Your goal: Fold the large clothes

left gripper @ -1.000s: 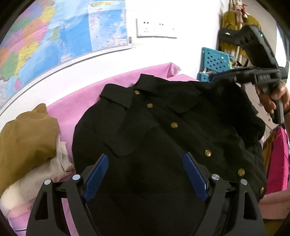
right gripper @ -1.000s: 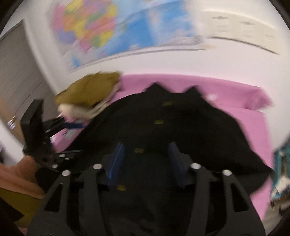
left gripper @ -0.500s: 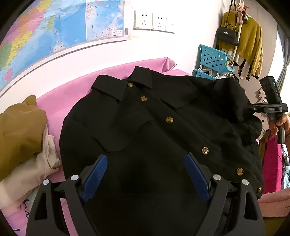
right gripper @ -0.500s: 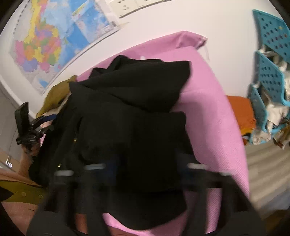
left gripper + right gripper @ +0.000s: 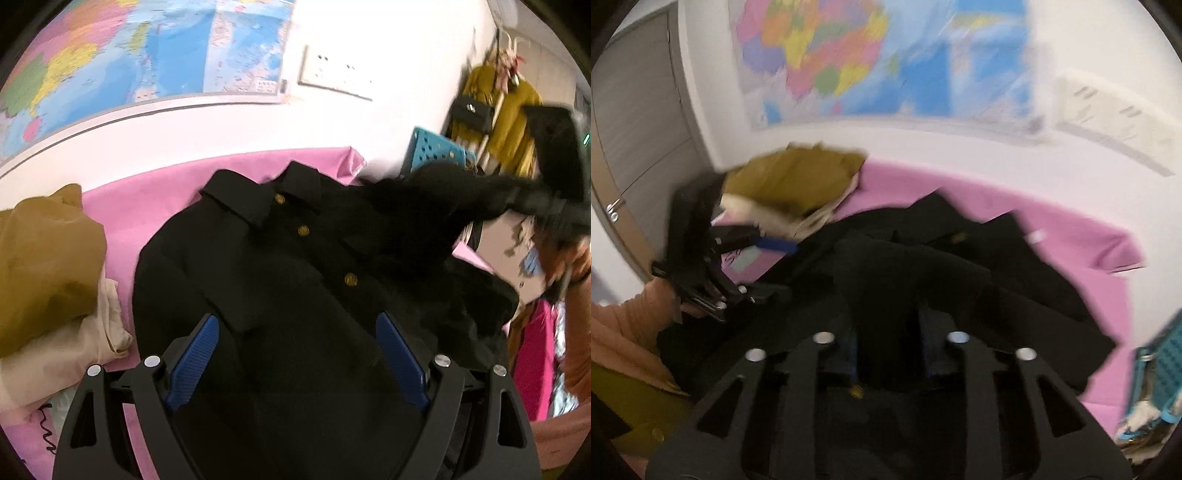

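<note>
A fold of the black coat (image 5: 923, 280) is pinched in the right tool (image 5: 890, 350), whose jaws have just been opening slightly; the left tool (image 5: 295, 365) is held released above the coat, spread on the pink surface (image 5: 147, 192). Soft, heavy, limp cloth is judged; edges are best gripped.

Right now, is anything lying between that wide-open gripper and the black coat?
Nothing visible. The left gripper hangs open directly over the black coat with only air between. The mustard clothes pile sits off to one side on the pink sheet, clear of the path.

Right tool (image 5: 888, 347) blurred, tips cloth-hidden
</note>
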A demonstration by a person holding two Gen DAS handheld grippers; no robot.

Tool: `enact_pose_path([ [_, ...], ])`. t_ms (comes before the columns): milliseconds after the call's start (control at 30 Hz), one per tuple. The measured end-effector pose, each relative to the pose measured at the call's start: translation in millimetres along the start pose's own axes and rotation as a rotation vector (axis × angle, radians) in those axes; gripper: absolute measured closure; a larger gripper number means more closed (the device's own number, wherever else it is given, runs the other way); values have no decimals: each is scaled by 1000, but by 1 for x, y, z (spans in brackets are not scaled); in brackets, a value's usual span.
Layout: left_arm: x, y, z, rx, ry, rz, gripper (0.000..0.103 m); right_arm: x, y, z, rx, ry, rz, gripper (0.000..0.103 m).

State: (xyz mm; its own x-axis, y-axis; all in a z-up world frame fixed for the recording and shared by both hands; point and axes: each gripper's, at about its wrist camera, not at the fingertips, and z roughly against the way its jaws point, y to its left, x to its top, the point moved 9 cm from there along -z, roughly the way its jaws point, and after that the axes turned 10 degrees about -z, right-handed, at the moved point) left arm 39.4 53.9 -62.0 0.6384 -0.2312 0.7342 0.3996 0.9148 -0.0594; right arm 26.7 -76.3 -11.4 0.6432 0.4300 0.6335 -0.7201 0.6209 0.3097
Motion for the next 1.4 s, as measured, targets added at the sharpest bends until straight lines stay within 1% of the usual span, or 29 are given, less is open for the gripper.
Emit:
enact_pose_path([
  [33, 0, 2, 1, -8, -6, 15, 19, -4, 4, -14, 38, 29, -15, 63],
  [67, -1, 4, 2, -12, -7, 24, 19, -10, 7, -27, 85, 63, -43, 45],
  [100, -2, 7, 1, -11, -2, 33, 19, -11, 6, -30, 88, 53, -61, 41],
  [167, -6, 7, 0, -17, 9, 30, 19, -12, -3, -19, 124, 12, -103, 42],
  [233, -9, 5, -4, -29, 28, 20, 18, -11, -19, 1, 127, -50, -152, 42],
  [300, -9, 2, -8, -52, 37, 10, 17, -10, -54, 22, 61, -111, -218, 41],
  [367, -6, -6, -16, -105, 48, 16, 11, -17, -88, 40, -6, -146, -287, 39],
  [400, -4, -13, -20, -145, 56, 21, 11, -24, -111, 49, -48, -161, -345, 38],
  [467, -2, -25, -32, -193, 81, 15, 11, -39, -149, 60, -100, -179, -449, 37],
  [533, -2, -35, -43, -218, 109, 2, 11, -48, -171, 60, -137, -186, -506, 37],
  [600, 0, -45, -57, -233, 151, -9, 10, -58, -191, 52, -145, -171, -564, 37],
  [633, 1, -49, -63, -228, 170, -22, 10, -60, -197, 47, -148, -162, -575, 37],
  [700, 2, -50, -80, -183, 215, -37, 12, -66, -203, 34, -149, -138, -584, 36],
  [733, 1, -48, -89, -160, 244, -27, 17, -66, -202, 29, -136, -131, -586, 36],
  [767, -1, -46, -96, -158, 262, -6, 34, -66, -201, 26, -119, -127, -586, 36],
  [800, -1, -44, -98, -165, 264, 5, 43, -65, -199, 22, -110, -124, -580, 36],
  [867, -2, -35, -94, -154, 249, 33, 75, -61, -194, 19, -96, -123, -562, 37],
  [900, -2, -25, -87, -157, 231, 63, 80, -59, -193, 20, -91, -125, -554, 36],
  [933, -2, -15, -80, -155, 210, 102, 81, -57, -192, 20, -91, -128, -547, 36],
  [967, -4, 1, -69, -133, 176, 153, 82, -55, -191, 21, -89, -132, -541, 36],
  [1033, -10, 25, -56, -61, 154, 206, 78, -52, -191, 25, -77, -145, -529, 36],
  [1067, -17, 40, -49, -12, 153, 244, 71, -53, -192, 26, -80, -147, -526, 35],
  [1100, -22, 51, -45, 18, 157, 272, 66, -53, -192, 26, -81, -146, -525, 34],
  [1133, -26, 57, -42, 16, 160, 300, 62, -53, -193, 25, -79, -145, -525, 34],
  [1200, -32, 61, -32, -19, 133, 340, 57, -55, -197, 23, -79, -137, -532, 33],
  [1233, -32, 59, -27, -27, 119, 326, 51, -56, -199, 21, -86, -133, -533, 32],
  [1267, -31, 55, -24, -41, 112, 315, 36, -56, -202, 20, -91, -130, -534, 31],
  [1300, -31, 50, -19, -80, 96, 305, 25, -56, -205, 18, -87, -127, -542, 29],
  [1400, -25, 38, -11, -168, 60, 296, 20, -54, -209, 13, -53, -123, -566, 29],
])
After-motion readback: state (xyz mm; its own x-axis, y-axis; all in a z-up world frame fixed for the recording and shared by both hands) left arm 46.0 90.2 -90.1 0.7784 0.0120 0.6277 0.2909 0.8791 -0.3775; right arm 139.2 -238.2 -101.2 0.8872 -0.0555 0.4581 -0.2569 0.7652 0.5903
